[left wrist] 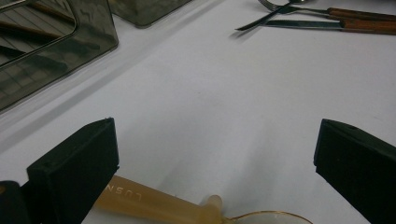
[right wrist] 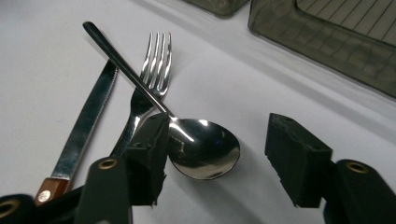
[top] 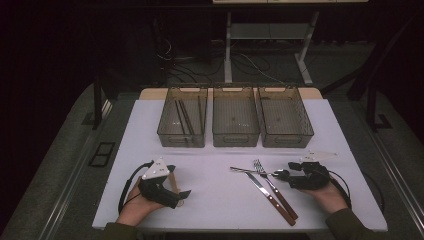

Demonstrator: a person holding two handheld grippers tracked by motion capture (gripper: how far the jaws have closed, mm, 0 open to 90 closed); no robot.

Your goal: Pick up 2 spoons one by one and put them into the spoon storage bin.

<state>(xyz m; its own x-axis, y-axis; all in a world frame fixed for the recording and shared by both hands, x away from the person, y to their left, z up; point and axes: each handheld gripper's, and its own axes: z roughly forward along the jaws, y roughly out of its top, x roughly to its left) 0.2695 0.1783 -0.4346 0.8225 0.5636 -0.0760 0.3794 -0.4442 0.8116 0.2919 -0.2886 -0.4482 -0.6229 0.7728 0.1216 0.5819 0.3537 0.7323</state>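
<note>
My right hand [top: 330,196] is lying low at the right of the white table [top: 215,200], wrist toward me, and it is pointing my right gripper [top: 283,174] leftward, almost level with the tabletop. The jaws are standing part open. The metal spoon [right wrist: 203,147] is sitting between them: the left pad is touching the bowl where it joins the neck, while the other pad is standing clear of the bowl's far edge, so I am not gripping it. The spoon is lying on the table, its dark handle running away from the gripper and crossing over the fork [right wrist: 149,84]. The knife [right wrist: 86,126] is lying just beside the fork, and its wooden handle end is showing next to my jaw. In the high view fork and knife are angling toward my edge of the table.

My left hand [top: 135,205] is resting at the left of the table, palm wrapping the left gripper [top: 180,192] from below, nose pointing right and slightly toward me. Its jaws are gaping wide. A translucent amber spoon [left wrist: 159,205] is lying on the table low between them, its handle running by the left jaw; whether that jaw is touching it I cannot tell.

Three smoky plastic bins [top: 235,122] are standing in a row at the far side; the left one is holding dark chopsticks [top: 184,117].
</note>
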